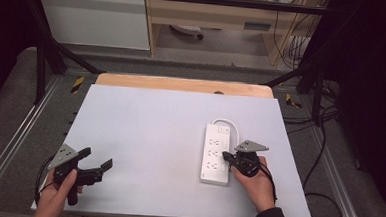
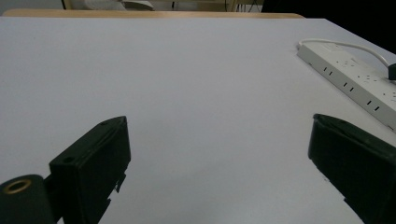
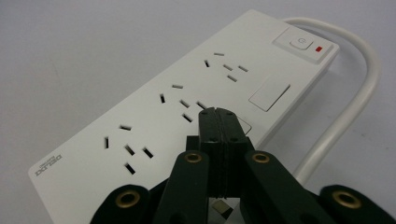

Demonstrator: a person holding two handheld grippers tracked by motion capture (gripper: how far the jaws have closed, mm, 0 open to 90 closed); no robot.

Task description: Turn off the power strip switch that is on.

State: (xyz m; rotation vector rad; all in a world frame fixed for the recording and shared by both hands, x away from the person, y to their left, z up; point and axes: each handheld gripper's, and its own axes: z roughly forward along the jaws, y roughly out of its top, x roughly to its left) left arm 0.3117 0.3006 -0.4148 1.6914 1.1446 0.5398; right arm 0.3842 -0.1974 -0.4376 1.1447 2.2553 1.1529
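A white table [image 1: 143, 151] takes up the middle of the high view, with a strip of bare wood [image 1: 182, 84] along its far edge. On it, right of centre, lies a white power strip [image 1: 216, 152], long axis running away from the person, its cord [image 1: 229, 122] looping off the far end. In the right gripper view the strip runs from lower left to upper right, showing three groups of sockets, a switch [image 3: 304, 44] with a small red light at the upper right, and the cord curving down the right side.

The right gripper [image 1: 226, 155] sits at the strip's right edge in the high view, held by the right hand [image 1: 255, 186] at lower right. Its jaws are pressed fully together with nothing between them, tips over the strip's top face near the middle sockets; whether they touch it I cannot tell.

The left gripper [image 1: 97, 159] is at lower left, well apart from the strip, in the left hand [image 1: 56, 196]. Its jaws stand wide apart and empty above bare table.
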